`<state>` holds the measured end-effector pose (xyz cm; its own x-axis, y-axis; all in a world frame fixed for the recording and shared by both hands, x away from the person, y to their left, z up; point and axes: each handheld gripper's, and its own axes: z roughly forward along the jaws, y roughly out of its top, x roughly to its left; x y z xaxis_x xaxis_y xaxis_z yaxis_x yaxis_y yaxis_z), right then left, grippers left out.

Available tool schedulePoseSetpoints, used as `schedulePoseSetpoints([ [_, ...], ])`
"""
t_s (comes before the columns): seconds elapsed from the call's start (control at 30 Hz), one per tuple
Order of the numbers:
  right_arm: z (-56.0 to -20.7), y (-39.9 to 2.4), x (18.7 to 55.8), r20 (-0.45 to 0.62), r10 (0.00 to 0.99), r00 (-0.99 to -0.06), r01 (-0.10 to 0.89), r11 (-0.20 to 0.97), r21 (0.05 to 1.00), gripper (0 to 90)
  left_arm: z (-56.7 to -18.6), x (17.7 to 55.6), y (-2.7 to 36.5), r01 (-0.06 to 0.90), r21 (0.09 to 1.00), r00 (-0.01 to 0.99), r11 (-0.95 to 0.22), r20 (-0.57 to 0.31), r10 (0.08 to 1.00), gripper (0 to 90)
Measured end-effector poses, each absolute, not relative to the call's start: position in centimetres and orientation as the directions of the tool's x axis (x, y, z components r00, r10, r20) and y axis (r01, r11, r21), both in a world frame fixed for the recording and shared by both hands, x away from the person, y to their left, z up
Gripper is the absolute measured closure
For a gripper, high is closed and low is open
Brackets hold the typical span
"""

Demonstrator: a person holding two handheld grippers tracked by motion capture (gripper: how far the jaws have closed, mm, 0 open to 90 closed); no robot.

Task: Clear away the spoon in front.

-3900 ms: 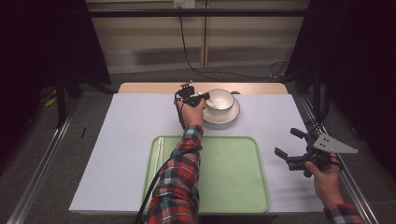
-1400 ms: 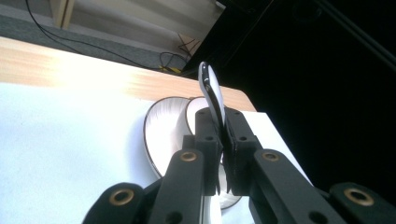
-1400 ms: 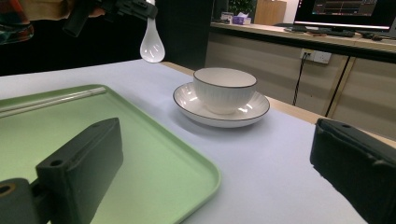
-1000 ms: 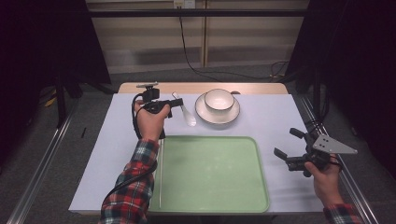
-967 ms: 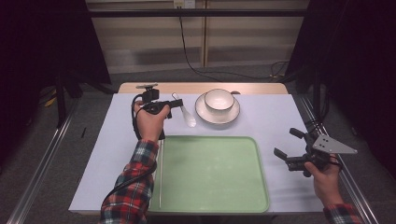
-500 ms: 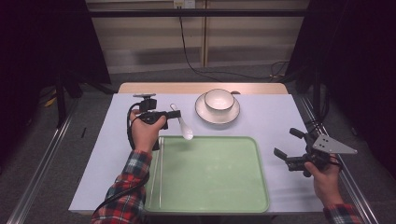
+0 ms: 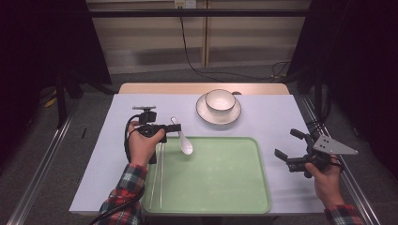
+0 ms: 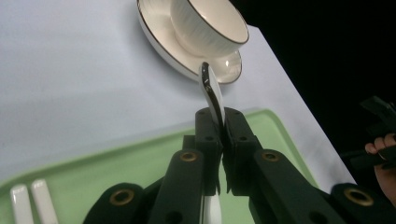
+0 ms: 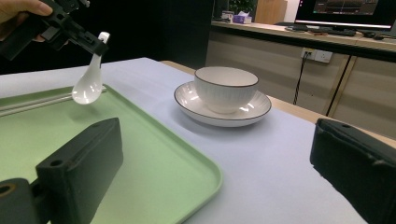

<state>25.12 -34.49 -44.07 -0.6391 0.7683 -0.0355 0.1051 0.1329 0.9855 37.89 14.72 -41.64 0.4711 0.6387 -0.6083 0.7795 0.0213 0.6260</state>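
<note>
The high view looks forward and down over the whole surface (image 7: 94, 154). Both tool cameras sit low and close, each facing the bowl (image 8: 208, 25) at the far edge.

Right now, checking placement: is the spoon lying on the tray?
No, the spoon hangs above the tray, pinched in the left gripper.

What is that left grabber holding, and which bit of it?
The left gripper pinches a white spoon by its handle; the right gripper holds nothing.

White spoon (image 7: 184, 140), pale green tray (image 7: 244, 197), white dark-rimmed bowl (image 7: 220, 99), red plaid sleeve (image 7: 123, 197)
</note>
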Motion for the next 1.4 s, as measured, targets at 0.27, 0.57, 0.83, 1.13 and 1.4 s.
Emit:
schedulePoseSetpoints([
  [0.27,-44.1,-34.4,25.2,-0.047,0.76,-0.648,0.103,0.149,0.983,1.9,-42.6,36.9,15.5,0.809,0.588,0.447,0.011,-0.627,0.638,86.0],
  [0.57,-44.2,-34.1,25.3,-0.038,0.764,-0.644,0.111,0.143,0.984,1.9,-43.9,36.2,16.1,0.828,0.56,0.432,-0.011,-0.626,0.649,85.9],
  [0.83,-44.2,-34.1,25.3,-0.046,0.757,-0.652,0.111,0.155,0.982,1.9,-44.5,36.3,15.9,0.827,0.561,0.438,-0.02,-0.622,0.649,84.9],
  [1.13,-44.2,-34.1,25.3,-0.046,0.756,-0.653,0.11,0.154,0.982,1.9,-45.4,36.0,15.4,0.824,0.564,0.452,-0.059,-0.589,0.67,82.4],
  [1.4,-44.2,-34.0,25.3,-0.045,0.756,-0.653,0.105,0.149,0.983,1.9,-46.1,35.5,15.5,0.828,0.555,0.453,-0.083,-0.573,0.683,80.2],
])
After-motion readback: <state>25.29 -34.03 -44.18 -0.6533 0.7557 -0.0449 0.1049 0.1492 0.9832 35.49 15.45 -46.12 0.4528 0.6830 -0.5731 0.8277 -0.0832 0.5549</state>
